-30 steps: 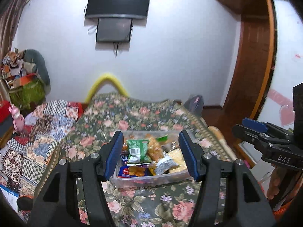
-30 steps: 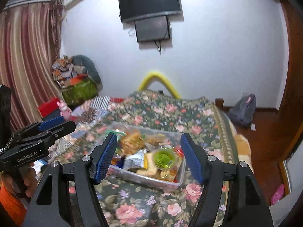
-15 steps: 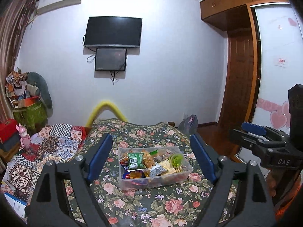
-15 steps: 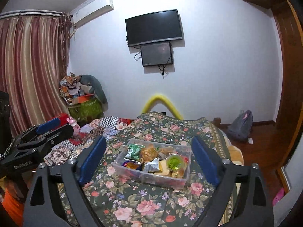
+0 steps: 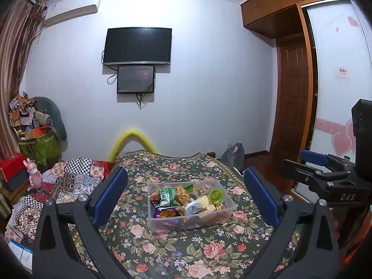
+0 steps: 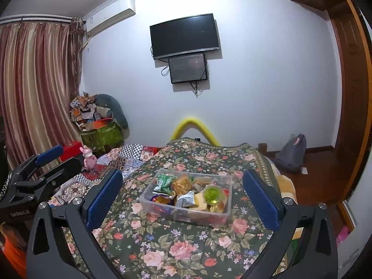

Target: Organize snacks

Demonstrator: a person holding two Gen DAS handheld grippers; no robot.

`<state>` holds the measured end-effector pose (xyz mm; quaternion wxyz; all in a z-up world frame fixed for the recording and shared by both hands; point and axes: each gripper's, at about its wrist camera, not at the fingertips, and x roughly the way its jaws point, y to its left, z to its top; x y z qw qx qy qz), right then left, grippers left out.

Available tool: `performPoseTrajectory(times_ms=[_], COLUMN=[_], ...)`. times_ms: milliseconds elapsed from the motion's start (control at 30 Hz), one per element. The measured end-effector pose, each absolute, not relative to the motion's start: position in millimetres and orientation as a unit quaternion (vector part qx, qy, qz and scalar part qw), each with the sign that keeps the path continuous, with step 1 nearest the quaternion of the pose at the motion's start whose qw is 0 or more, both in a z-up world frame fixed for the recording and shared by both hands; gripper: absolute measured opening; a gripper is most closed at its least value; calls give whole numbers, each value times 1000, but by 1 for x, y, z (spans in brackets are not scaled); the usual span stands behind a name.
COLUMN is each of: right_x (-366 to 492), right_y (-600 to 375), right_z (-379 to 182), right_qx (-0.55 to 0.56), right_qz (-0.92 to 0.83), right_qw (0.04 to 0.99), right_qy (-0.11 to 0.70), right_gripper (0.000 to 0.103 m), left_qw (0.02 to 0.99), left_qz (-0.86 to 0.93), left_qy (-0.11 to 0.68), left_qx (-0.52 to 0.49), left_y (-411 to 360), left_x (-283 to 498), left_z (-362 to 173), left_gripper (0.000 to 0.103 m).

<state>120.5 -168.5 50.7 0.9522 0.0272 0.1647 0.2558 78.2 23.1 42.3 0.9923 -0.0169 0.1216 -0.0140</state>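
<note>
Both claws wide open, holding nothing. Left claw (image 5: pixel 186 194) up in the air, back from the clear plastic box (image 5: pixel 210 220). Right claw (image 6: pixel 183 194) up in the air too, just as far back from it.

Sitting on the bed (image 5: pixel 186 251), on the flowery blanket, near the middle. Full of snacks, all piled up inside. On top: a green packet (image 5: pixel 167 194), an orange crunchy bag (image 5: pixel 181 195), a small silver packet (image 5: pixel 192 208), a little green cup (image 5: pixel 215 196) and a blue packet (image 5: pixel 160 214) near the front.

Probably light, all of them. Packets soft and crinkly, likely slippery and full of air. Best pinched at a flat sealed edge or a corner, not in the puffy middle. Easy to crush the chips inside, so a gentle squeeze only.

Green cup round and harder, maybe with a thin lid. Best held by its sides, kept upright.

Box thin and bendy, likely to slide on the soft blanket. Best held steady at a wall while lifting things out.
</note>
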Motion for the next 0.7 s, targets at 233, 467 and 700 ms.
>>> performPoseTrajectory(times_ms=[233, 467, 700], right_x=[118, 116, 112], right_y=[-170, -170, -170], right_z=[49, 49, 51], right_qx=[28, 30, 28], right_qz=[256, 256, 256], right_qw=[952, 952, 952], right_qy=[164, 165, 162], right_gripper=[103, 103, 103], left_qw=[992, 991, 991], left_qz=[-11, -10, -8], left_qy=[126, 131, 134], left_qx=[-21, -23, -26], left_y=[25, 25, 26], left_x=[79, 81, 83], left_z=[39, 37, 36], left_gripper=[102, 102, 103])
